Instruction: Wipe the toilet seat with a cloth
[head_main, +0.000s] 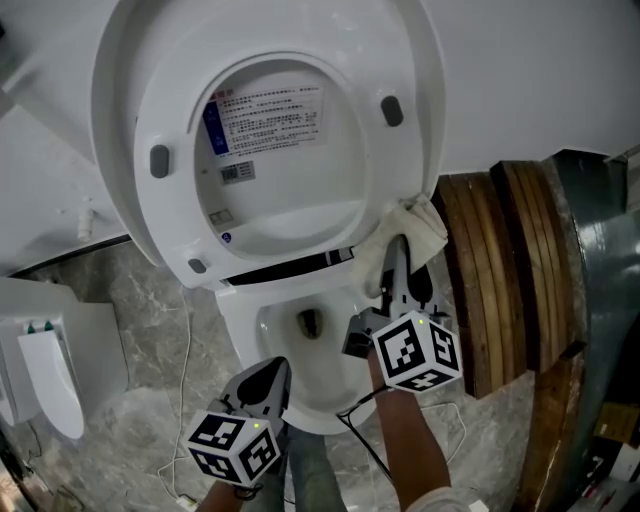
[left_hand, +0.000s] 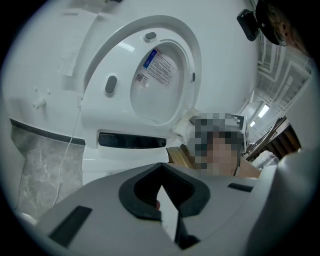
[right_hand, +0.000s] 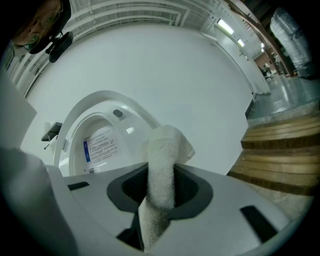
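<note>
Right gripper (head_main: 400, 262) is clamped on the bunched cloth (head_main: 418, 228), pressing it against the raised toilet seat (head_main: 170, 215) rim at 4 o'clock, likely wiping contact. Left gripper (head_main: 268, 382) has jaws together and empty, held at 6 o'clock clear of the bowl (head_main: 270, 330). Grey marble floor (head_main: 130, 290), wooden planks (head_main: 500, 270) at 3 o'clock.

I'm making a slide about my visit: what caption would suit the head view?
Right tool presses a white cloth against the edge of the raised toilet seat; left tool hangs shut.
</note>
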